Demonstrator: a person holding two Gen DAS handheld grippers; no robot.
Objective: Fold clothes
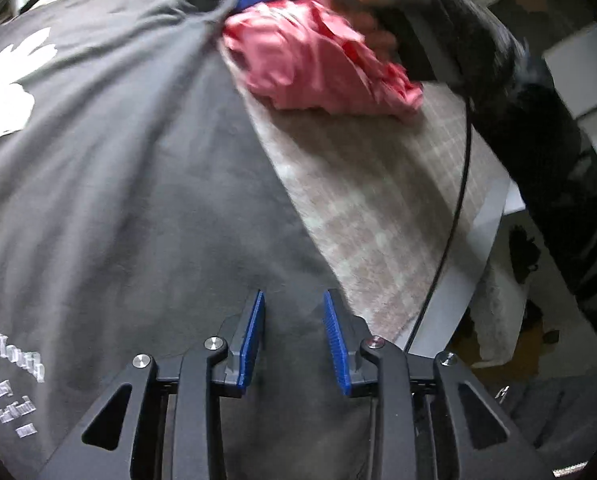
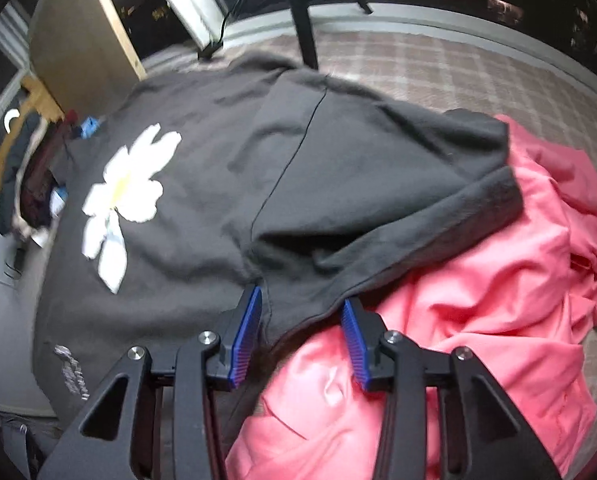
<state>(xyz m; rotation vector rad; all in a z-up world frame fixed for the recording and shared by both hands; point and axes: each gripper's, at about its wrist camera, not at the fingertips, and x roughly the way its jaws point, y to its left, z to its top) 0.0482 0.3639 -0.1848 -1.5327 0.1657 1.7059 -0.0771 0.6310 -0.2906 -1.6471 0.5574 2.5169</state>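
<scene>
A dark grey sweatshirt [image 1: 130, 184] with a white flower print [image 2: 128, 192] lies spread on a plaid-covered table [image 1: 378, 208]. One sleeve [image 2: 378, 208] is folded across its body. My left gripper [image 1: 293, 300] is open just above the sweatshirt's edge, holding nothing. My right gripper [image 2: 301, 298] is open, its blue pads either side of the sleeve's lower edge where it overlaps a crumpled pink garment [image 2: 478, 300]. The pink garment also shows in the left wrist view [image 1: 318, 60], under the person's right arm [image 1: 518, 100].
A black cable [image 1: 454, 208] hangs over the table's right edge. A wooden board [image 2: 78, 36] and a black pole [image 2: 304, 20] stand at the table's far side. A pile of dark items [image 2: 30, 176] lies at the left.
</scene>
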